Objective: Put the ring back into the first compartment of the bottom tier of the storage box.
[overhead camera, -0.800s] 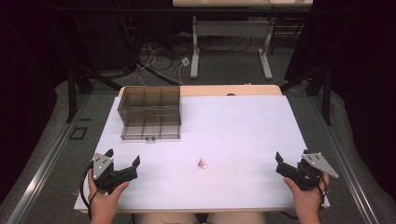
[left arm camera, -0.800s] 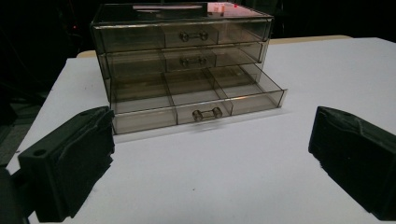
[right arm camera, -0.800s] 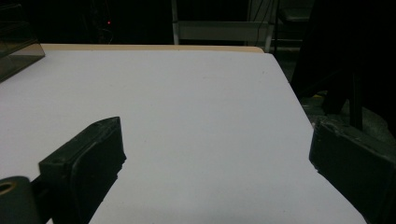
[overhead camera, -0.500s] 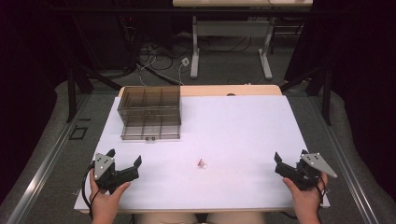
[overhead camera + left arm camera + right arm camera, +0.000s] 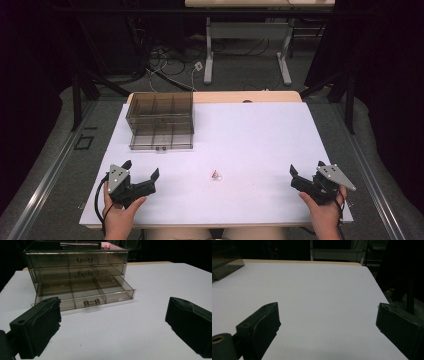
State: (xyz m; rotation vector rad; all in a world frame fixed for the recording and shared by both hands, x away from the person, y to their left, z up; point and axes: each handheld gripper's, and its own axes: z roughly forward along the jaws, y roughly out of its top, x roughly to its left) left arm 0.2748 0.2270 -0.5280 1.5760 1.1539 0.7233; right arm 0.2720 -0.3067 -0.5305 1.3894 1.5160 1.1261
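Note:
A smoky clear three-drawer box (image 5: 160,120) stands at the table's back left. In the left gripper view, the drawer box (image 5: 80,282) has its bottom drawer (image 5: 86,293) pulled out, showing bare compartments. A tiny pinkish object (image 5: 216,175) lies on the white table top near the front middle. My left gripper (image 5: 141,169) rests at the front left, open and holding nothing, with its jaws wide apart and the drawer box ahead of it. My right gripper (image 5: 306,169) rests at the front right, also open and holding nothing. In their own views, the left gripper (image 5: 112,322) and the right gripper (image 5: 328,322) look over bare table.
The white table top (image 5: 250,135) ends in a wooden back edge (image 5: 240,96). A corner of the drawer box (image 5: 224,262) shows at the far left of the right gripper view. Beyond the table are a desk's legs (image 5: 247,55) and floor cables (image 5: 170,62).
My left gripper has edged slightly to the right. The right gripper, the drawer box and the small object stay where they were.

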